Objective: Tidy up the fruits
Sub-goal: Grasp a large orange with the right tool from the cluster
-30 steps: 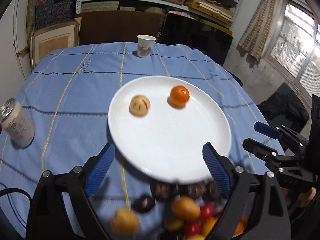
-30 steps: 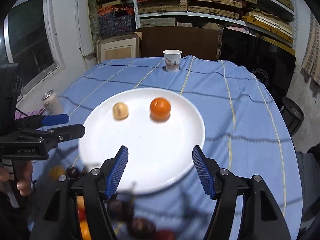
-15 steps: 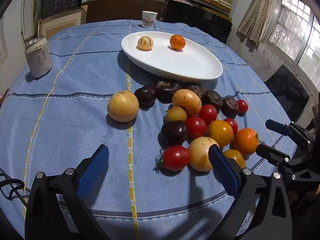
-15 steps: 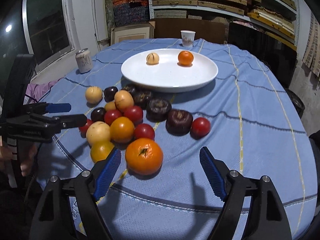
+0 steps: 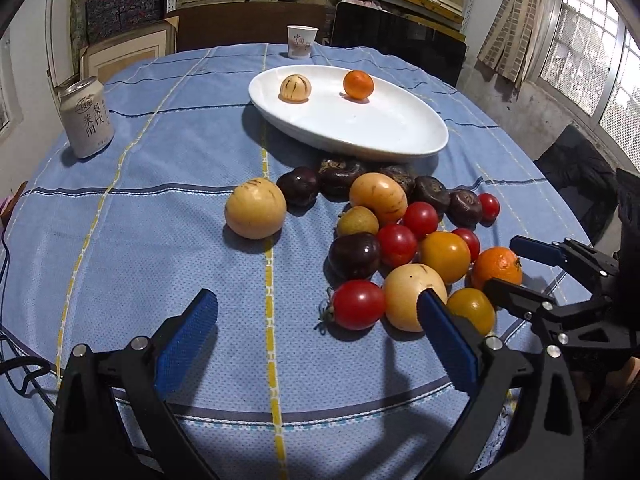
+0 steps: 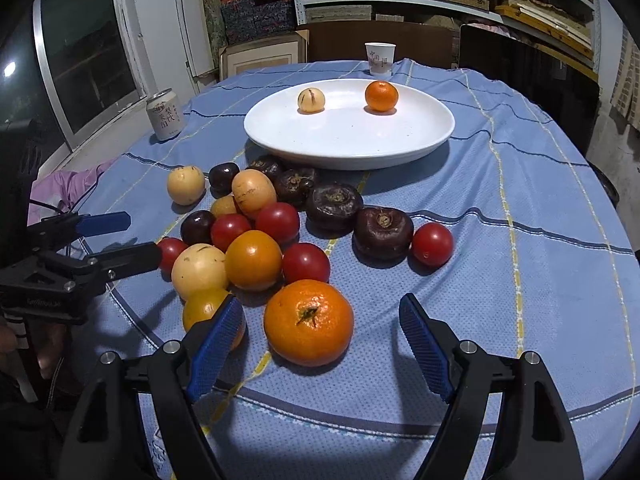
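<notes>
A white plate (image 6: 348, 148) holds a pale striped fruit (image 6: 311, 100) and a small orange (image 6: 381, 96). In front of it lies a pile of red tomatoes, dark purple fruits and yellow fruits (image 6: 252, 260) on the blue cloth. My right gripper (image 6: 320, 308) is open, and a large tangerine (image 6: 308, 322) sits just ahead of its tips without touching the pads. My left gripper (image 5: 316, 312) is open wide above the cloth, with a red tomato (image 5: 358, 304) and a pale yellow fruit (image 5: 414, 296) near its right finger. A pale round fruit (image 5: 255, 208) lies apart on the left.
A drink can (image 5: 86, 122) stands at the left of the table and a paper cup (image 5: 302, 42) at the far edge. Shelves, boxes and a dark panel stand behind. A purple cloth (image 6: 68, 184) lies off the table's left side.
Both grippers drew back from over the plate and sank toward the near table edge, bringing the fruit pile into view. The right jaws widened. Little has moved in the last half second.
</notes>
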